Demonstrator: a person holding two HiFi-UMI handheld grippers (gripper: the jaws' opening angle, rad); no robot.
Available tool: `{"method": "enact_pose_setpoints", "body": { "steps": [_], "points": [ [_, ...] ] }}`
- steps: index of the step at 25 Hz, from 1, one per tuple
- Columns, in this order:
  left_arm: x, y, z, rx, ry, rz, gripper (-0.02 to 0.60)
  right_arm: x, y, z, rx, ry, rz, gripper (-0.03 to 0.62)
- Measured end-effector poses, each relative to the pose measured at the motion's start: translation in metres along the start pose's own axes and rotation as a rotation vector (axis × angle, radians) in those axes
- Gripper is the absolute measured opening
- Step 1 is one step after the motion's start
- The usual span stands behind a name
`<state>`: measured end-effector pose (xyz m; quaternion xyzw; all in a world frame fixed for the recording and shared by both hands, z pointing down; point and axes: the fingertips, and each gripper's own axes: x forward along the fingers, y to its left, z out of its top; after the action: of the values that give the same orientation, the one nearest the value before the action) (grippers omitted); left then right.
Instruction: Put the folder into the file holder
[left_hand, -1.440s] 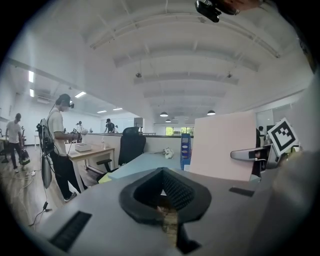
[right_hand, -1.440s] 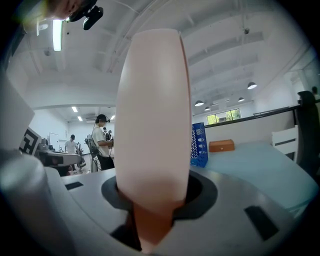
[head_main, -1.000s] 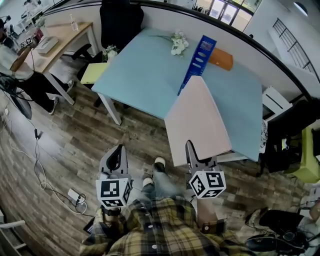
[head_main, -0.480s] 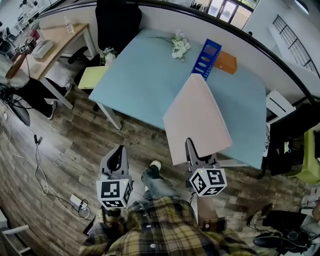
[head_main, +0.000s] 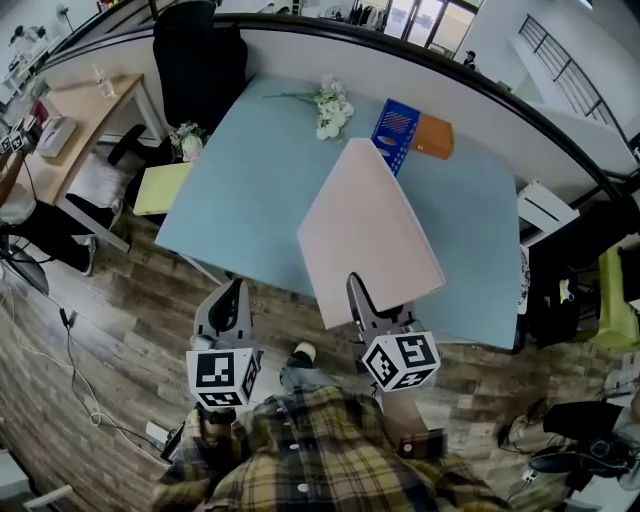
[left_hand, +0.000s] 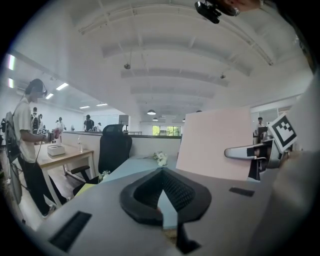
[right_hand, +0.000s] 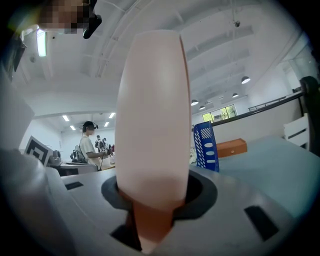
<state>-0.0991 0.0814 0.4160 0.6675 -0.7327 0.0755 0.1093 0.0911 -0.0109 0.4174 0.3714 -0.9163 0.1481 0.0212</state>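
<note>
Pale blue table (head_main: 250, 190) fills the upper middle of the head view, with the blue file holder (head_main: 397, 130) near its far edge. My right gripper (head_main: 368, 305) clamps the bottom edge of the pink folder (head_main: 370, 235), held upright at centre frame. My left gripper (head_main: 232, 310) is closed on nothing. I judge the folder light and bendy, best pinched low. Compared with a second ago, the holder now faces me end-on.

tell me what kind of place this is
Probably an open-plan office: a black office chair and a wooden desk, a low partition behind the light blue table, and a blue file holder standing on it.
</note>
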Motion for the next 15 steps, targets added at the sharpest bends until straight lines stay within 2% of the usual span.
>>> {"method": "enact_pose_setpoints", "body": {
  "steps": [7,15],
  "points": [
    [0.044,-0.008,0.018,0.021,0.000,-0.047,-0.009,0.021,-0.023,0.016,0.022,-0.018,-0.018,0.166],
    [0.074,-0.014,0.022,0.047,-0.001,-0.091,-0.009,0.032,-0.038,0.026,0.062,-0.044,-0.026,0.166]
  ]
}}
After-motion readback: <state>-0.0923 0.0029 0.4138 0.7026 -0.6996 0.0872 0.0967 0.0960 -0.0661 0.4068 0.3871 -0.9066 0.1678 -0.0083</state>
